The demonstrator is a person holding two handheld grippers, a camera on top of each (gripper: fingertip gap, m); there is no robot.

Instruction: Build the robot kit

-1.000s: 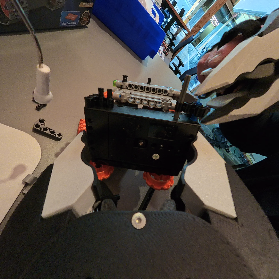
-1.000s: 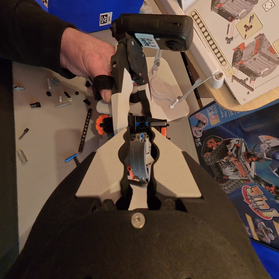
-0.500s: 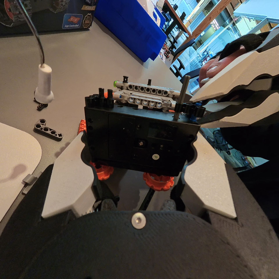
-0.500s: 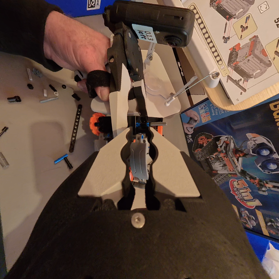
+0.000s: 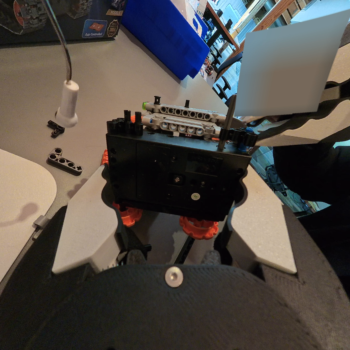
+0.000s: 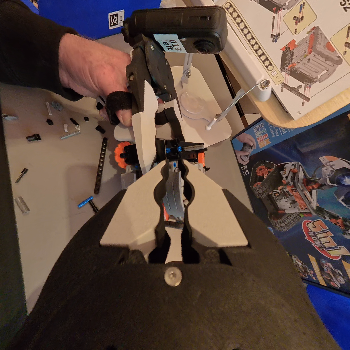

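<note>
Risk first, judging only from how things sit: the left tongs (image 5: 174, 181) are clamped on the flat sides of the black block (image 5: 176, 174) at the middle of the left view, held off the worktop (image 5: 98, 79), so any sideways push could twist it in the smooth pads or let it drop. The right tongs (image 6: 173, 191) are pinched nearly together on a grey curved panel (image 6: 173, 197) at the centre of the right view, its tip just at the block's blue-pin corner (image 6: 173, 149); if it goes in crooked, I'd guess the thin grey axle (image 5: 226, 123) standing on top gets knocked or bent, or the two grey beams (image 5: 181, 121) pop loose. A hand (image 6: 91, 70) at upper left of the right view grips the left tool. Counts: two orange gears (image 5: 198, 228) visible under the block in the left view, plus an orange sliver at its left edge; two grey beams; one axle; one black L-beam (image 5: 64, 161) lying loose at middle left, one small black piece (image 5: 55, 127) above it by a white lamp foot (image 5: 67, 106). In the right view: one long black beam (image 6: 101, 164), one blue pin (image 6: 85, 201), roughly ten small bits scattered at left, hard to count exactly. One kit box (image 6: 295, 198) at right, one instruction sheet (image 6: 295, 41) at upper right, one blue bin (image 5: 166, 37) at the top of the left view.
</note>
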